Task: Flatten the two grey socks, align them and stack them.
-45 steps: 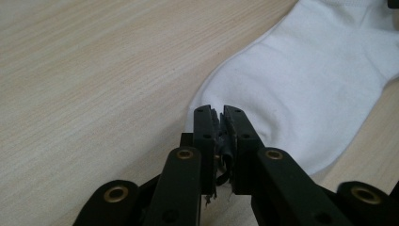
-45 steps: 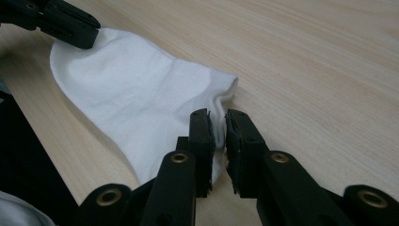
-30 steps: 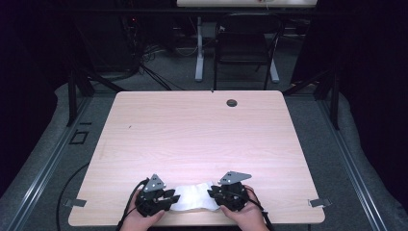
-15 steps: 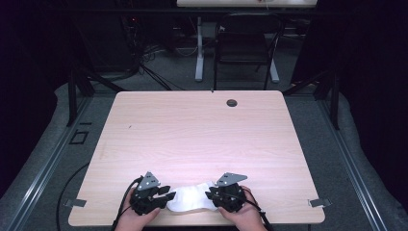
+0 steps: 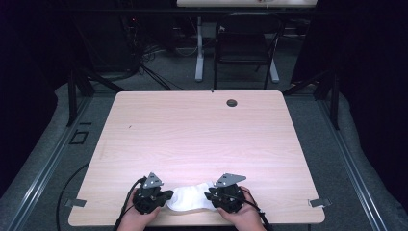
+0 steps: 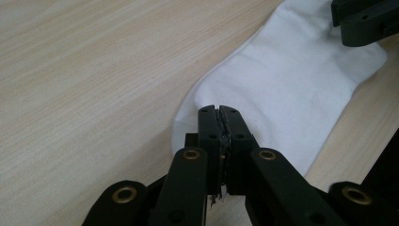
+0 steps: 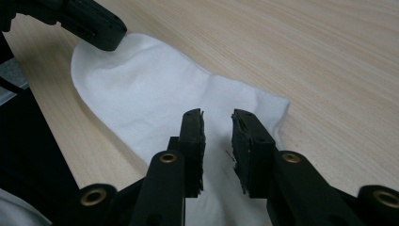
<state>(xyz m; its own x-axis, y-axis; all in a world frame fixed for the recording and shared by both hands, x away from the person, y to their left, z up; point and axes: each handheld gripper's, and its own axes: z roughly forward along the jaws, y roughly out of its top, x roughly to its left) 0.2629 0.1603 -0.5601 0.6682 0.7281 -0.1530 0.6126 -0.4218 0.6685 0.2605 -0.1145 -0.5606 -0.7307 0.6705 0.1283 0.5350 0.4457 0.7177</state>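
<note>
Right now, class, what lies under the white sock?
The sock lies flat on the table, wood showing all round it. The left gripper is shut on one end; the right gripper stands open over the other. Anything beneath or inside the fabric is hidden.

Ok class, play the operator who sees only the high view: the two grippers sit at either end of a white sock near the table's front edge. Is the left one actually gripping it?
Observer: Yes. The left gripper has its fingers closed on the edge of the white fabric sock.
Operator: And the right one?
Observer: The right gripper has its fingers apart, with a clear gap between them, at the sock's cuff end. It is not clamped.
Operator: Is the sock bunched up?
Observer: No, it lies mostly flat on the light wooden table, with slight creases.
</note>
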